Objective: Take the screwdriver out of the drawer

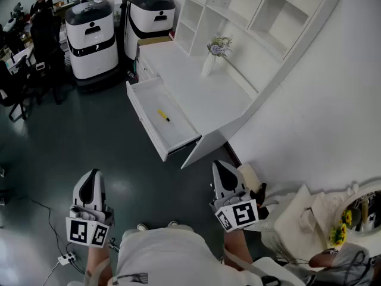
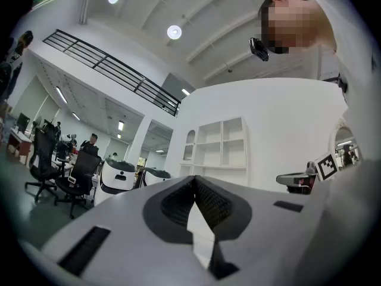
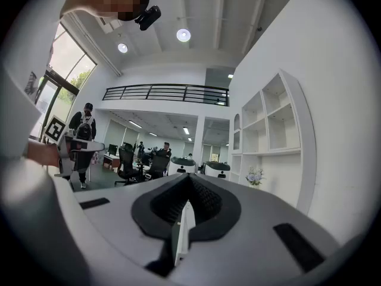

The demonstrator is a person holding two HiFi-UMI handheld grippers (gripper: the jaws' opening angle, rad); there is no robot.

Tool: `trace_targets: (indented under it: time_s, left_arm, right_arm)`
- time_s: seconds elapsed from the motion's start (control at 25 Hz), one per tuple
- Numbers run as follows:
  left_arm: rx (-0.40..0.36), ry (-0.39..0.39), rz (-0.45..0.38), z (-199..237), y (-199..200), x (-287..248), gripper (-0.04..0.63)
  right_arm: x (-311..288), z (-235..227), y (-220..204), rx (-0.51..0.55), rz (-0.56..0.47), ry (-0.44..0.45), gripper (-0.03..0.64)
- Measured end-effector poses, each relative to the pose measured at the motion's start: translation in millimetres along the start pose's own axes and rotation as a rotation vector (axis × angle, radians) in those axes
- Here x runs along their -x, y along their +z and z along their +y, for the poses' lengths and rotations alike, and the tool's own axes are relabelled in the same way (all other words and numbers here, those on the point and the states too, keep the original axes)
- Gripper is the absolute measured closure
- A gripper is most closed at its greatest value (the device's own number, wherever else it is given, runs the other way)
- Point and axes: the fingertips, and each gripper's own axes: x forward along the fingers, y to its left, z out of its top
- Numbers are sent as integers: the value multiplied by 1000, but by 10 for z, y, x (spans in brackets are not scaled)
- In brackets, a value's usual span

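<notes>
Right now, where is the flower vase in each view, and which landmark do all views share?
Head view: flower vase on the desk, upper middle.
Left gripper view: not visible.
Right gripper view: flower vase right of centre.
Shared landmark: white shelf unit.

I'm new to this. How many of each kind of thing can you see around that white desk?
screwdriver: 1
open drawer: 1
flower vase: 1
white-and-black machines: 2
handheld grippers, left gripper and right gripper: 2
Total: 7

The screwdriver (image 1: pixel 163 115) shows too small for detail.
</notes>
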Motion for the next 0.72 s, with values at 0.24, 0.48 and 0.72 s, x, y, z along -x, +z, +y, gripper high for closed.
trace_targets:
  time_s: [0.24, 0.48, 0.72]
  left_arm:
    - [2, 1, 16, -173, -90, -59, 580]
    - [2, 7, 32, -231, -145, -104, 580]
    - [-7, 16, 36, -266, -182, -219, 580]
  right_arm:
    - [73, -140, -91, -6, 0, -6, 609]
    - [74, -168, -231, -24, 32, 29, 607]
    - [-8, -293, -292, -47, 31, 60, 575]
